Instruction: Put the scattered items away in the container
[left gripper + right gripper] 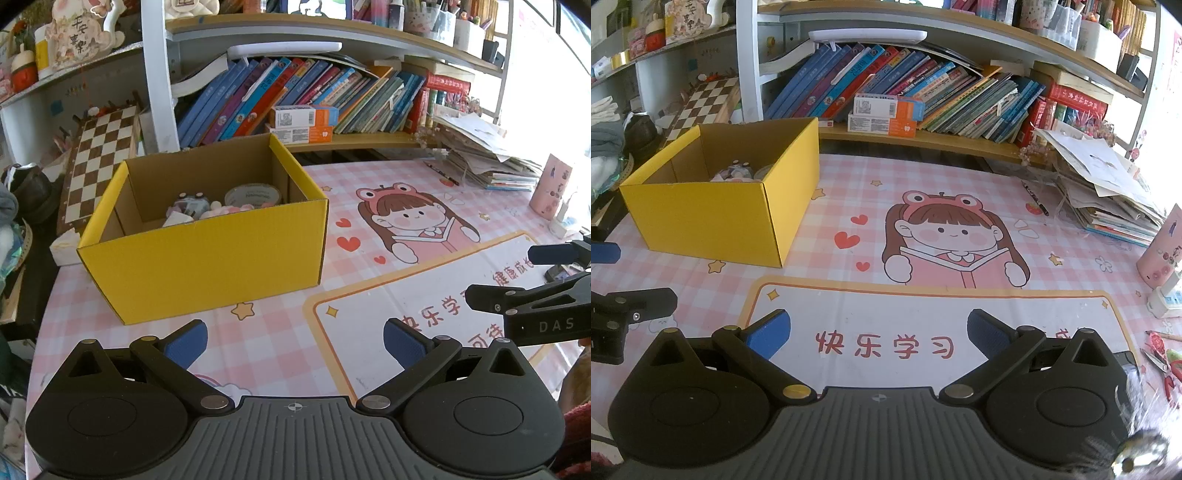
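Both grippers hover empty over the tabletop [849, 177]: left gripper [293, 341] and right gripper [879, 332] each with jaws spread wide. The yellow box [207, 251], at centre left of the left wrist view, already holds small items [221, 205]. The mat before it looks bare — scissors [1161, 360] lie at the right edge of the right wrist view. Judged next: reach the right gripper there, close across the blades, and lift clear of the box wall.

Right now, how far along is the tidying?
Mostly done, it seems: small items already lie inside the yellow box. Nothing is in hand; the left gripper and right gripper both have open, empty jaws. Possibly left: scissors at the mat's right edge.
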### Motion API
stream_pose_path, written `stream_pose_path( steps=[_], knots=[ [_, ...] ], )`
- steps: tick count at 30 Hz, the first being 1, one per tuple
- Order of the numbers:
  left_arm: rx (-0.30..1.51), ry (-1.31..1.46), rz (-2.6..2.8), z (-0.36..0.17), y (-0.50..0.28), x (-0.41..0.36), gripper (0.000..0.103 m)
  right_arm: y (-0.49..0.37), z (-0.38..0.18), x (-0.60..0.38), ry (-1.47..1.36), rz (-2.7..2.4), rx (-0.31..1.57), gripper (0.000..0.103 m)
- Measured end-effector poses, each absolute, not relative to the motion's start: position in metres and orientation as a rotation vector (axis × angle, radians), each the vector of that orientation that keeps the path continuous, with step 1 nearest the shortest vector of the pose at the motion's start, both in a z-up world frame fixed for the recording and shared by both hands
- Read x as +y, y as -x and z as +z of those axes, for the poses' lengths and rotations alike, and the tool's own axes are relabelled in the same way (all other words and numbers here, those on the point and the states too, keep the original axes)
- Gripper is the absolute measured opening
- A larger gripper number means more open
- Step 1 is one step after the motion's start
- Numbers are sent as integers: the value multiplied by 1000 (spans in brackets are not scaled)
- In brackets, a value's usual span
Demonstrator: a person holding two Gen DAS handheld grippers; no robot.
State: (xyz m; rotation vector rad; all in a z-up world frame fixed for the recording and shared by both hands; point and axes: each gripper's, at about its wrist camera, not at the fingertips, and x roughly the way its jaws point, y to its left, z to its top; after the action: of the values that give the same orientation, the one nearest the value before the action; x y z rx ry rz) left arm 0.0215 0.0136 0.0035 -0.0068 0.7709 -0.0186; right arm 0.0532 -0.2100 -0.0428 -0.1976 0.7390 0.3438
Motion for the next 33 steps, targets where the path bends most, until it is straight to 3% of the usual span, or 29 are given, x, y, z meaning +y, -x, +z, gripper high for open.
stream_pose_path(
  steps=[33],
  knots=[
    [761,14,-22,4,-24,21,103,-55,-43,-202,208,347,738,103]
  ],
)
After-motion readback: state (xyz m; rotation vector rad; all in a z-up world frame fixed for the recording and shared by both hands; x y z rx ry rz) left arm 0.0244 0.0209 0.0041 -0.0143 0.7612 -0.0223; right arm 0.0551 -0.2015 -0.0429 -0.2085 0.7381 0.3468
